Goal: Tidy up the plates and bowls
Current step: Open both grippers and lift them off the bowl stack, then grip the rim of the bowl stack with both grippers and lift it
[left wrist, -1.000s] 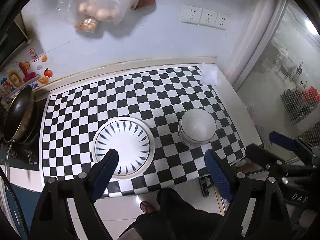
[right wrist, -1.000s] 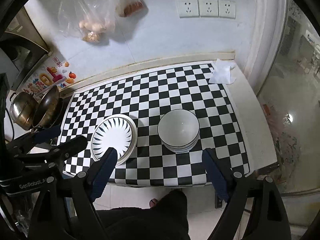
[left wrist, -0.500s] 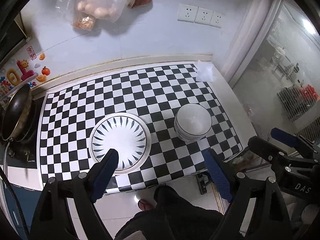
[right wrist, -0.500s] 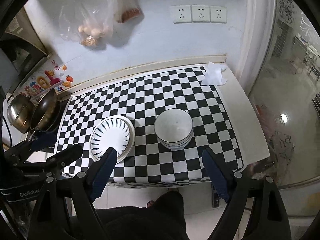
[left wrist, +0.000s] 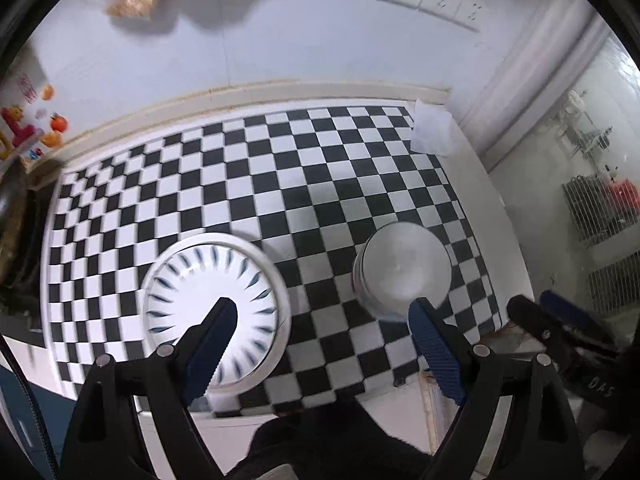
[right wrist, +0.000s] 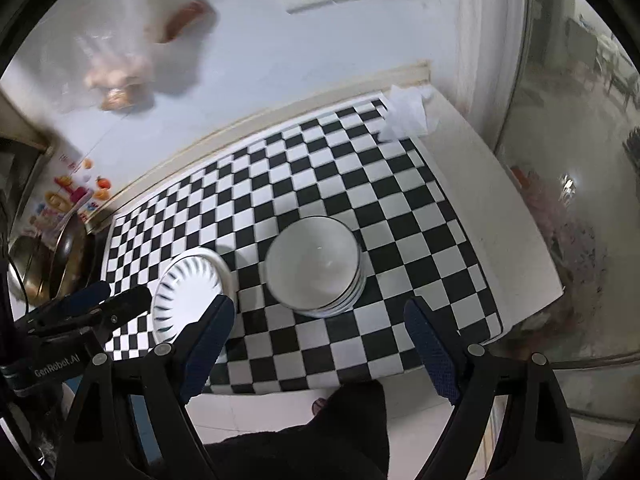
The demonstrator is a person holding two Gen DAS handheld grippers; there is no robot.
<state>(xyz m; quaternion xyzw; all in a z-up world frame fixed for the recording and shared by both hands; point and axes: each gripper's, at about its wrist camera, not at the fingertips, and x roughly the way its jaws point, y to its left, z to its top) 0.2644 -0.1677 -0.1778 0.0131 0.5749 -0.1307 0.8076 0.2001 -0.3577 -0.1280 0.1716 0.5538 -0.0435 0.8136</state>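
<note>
A stack of white plates [left wrist: 192,284] with blue dashes around the rim sits near the front left of the checkered counter [left wrist: 280,184]. It shows too in the right wrist view [right wrist: 188,288]. A stack of white bowls [left wrist: 404,268] stands to its right, and in the right wrist view [right wrist: 316,264]. My left gripper [left wrist: 320,336] is open and empty, held above the counter's front edge. My right gripper [right wrist: 316,332] is open and empty, above the front edge before the bowls.
A crumpled white tissue [left wrist: 432,132] lies at the back right corner. A metal pan [right wrist: 68,256] sits on the stove at the left. Plastic bags of food [left wrist: 136,0] hang on the back wall. A glass door [left wrist: 580,200] bounds the right side.
Both grippers have moved closer to the counter and the views have tilted. Plates and bowls stay where they were. Both stay open.
</note>
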